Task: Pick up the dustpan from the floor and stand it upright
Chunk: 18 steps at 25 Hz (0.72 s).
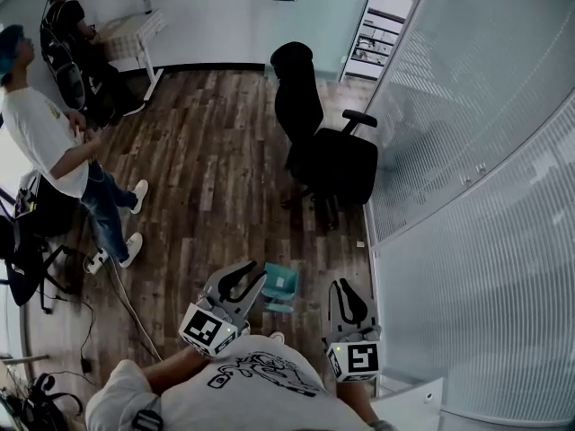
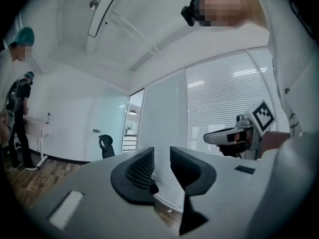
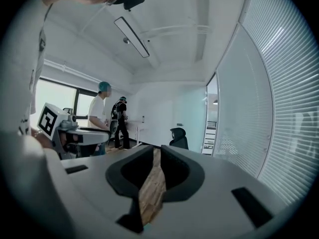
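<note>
The teal dustpan [image 1: 280,286] is on the wooden floor, below and between my two grippers in the head view; I cannot tell if it stands or lies. My left gripper [image 1: 249,274] [image 2: 162,159] is held up and pointing level, its jaws apart with nothing between them. My right gripper [image 1: 347,293] [image 3: 156,156] hovers to the right of the dustpan, with only a narrow gap between its jaws through which the floor shows. Neither gripper touches the dustpan, and it appears in neither gripper view.
A black office chair [image 1: 325,146] stands ahead by the glass wall with blinds [image 1: 476,160] on the right. A person in a white shirt [image 1: 54,146] stands at the left, near cables [image 1: 90,317] on the floor. A white table [image 1: 135,34] is at the back.
</note>
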{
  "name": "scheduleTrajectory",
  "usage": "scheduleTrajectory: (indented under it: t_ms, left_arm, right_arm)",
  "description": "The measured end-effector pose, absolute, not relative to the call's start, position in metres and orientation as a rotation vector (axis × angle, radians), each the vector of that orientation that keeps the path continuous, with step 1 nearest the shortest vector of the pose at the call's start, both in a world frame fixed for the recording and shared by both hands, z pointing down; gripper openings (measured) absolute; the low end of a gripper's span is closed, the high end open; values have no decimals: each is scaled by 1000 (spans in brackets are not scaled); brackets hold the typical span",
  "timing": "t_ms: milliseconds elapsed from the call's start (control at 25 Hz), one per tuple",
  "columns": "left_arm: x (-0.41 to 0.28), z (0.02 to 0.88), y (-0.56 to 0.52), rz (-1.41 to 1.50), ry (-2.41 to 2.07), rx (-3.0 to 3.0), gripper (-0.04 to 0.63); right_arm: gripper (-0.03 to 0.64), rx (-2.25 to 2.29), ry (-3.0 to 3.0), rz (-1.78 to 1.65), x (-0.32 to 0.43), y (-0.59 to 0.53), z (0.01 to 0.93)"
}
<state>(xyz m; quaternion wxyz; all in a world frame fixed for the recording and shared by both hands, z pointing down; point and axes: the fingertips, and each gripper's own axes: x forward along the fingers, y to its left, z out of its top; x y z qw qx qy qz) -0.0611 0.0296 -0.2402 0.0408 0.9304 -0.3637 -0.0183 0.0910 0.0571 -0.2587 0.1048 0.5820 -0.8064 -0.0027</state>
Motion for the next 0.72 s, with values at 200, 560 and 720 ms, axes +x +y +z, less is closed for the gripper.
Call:
scheduleTrajectory:
  t_ms: [200, 560, 720]
  left_arm:
    - [-62, -244, 22, -42, -1155, 2833, 98]
    - [-59, -241, 9, -34, -1147, 2832, 98]
    - [-65, -237, 8, -46, -1150, 2819, 98]
  right_arm:
    - [37, 1739, -2374, -23, 92, 54, -264]
    - [31, 1753, -2365, -41, 93, 42, -266]
    - [31, 1754, -2367, -36, 90, 41, -264]
